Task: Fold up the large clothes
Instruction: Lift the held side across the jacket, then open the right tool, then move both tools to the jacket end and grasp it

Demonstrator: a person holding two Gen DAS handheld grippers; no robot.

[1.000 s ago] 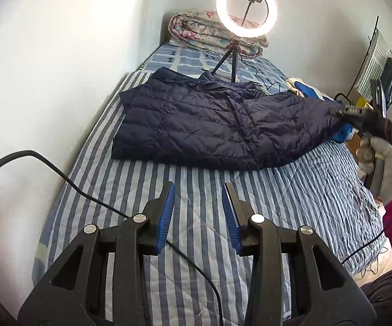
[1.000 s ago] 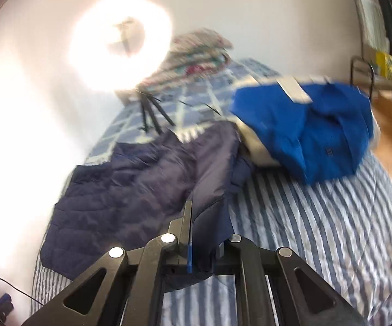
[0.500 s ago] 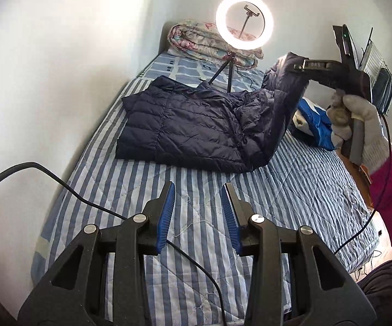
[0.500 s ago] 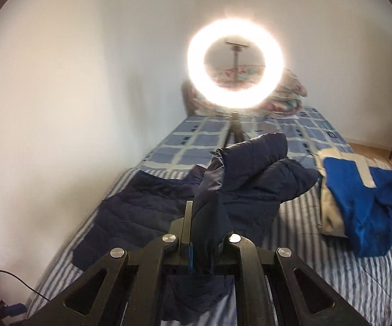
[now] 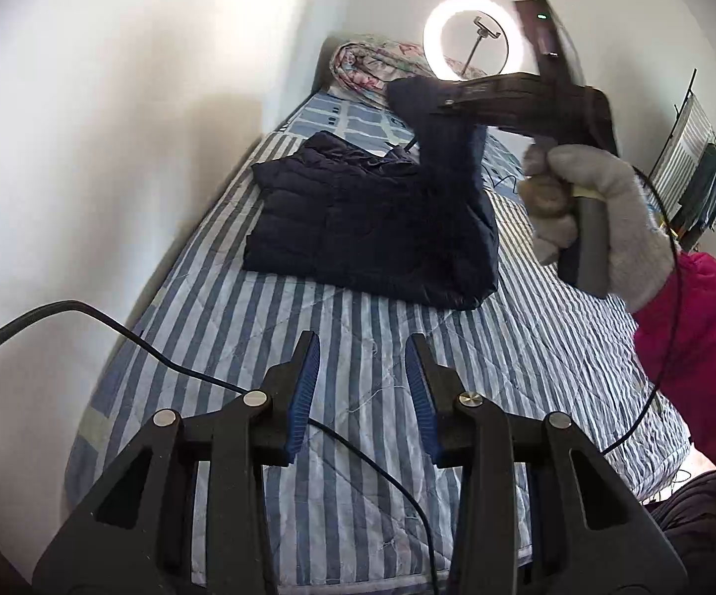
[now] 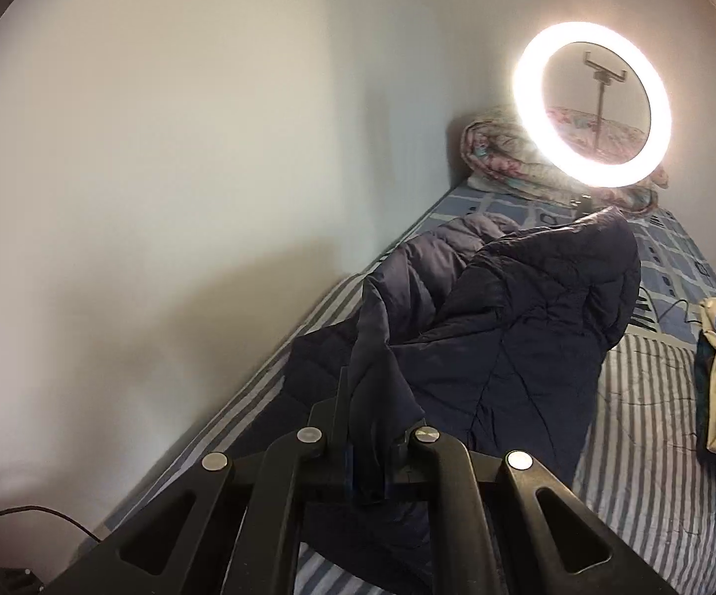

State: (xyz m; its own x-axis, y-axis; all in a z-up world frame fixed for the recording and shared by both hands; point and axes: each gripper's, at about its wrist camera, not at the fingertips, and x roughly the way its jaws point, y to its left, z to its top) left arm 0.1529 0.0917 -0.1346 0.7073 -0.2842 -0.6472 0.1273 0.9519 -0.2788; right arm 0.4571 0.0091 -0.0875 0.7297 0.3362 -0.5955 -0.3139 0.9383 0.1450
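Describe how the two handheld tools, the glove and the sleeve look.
The left tool has black plastic arms with silver rivets and ribbed blue pads; a black cable trails beside it. The right tool is likewise black, on a grey handle, with a small green light on top. The right hand wears a pale grey fuzzy glove, below it a magenta sleeve.
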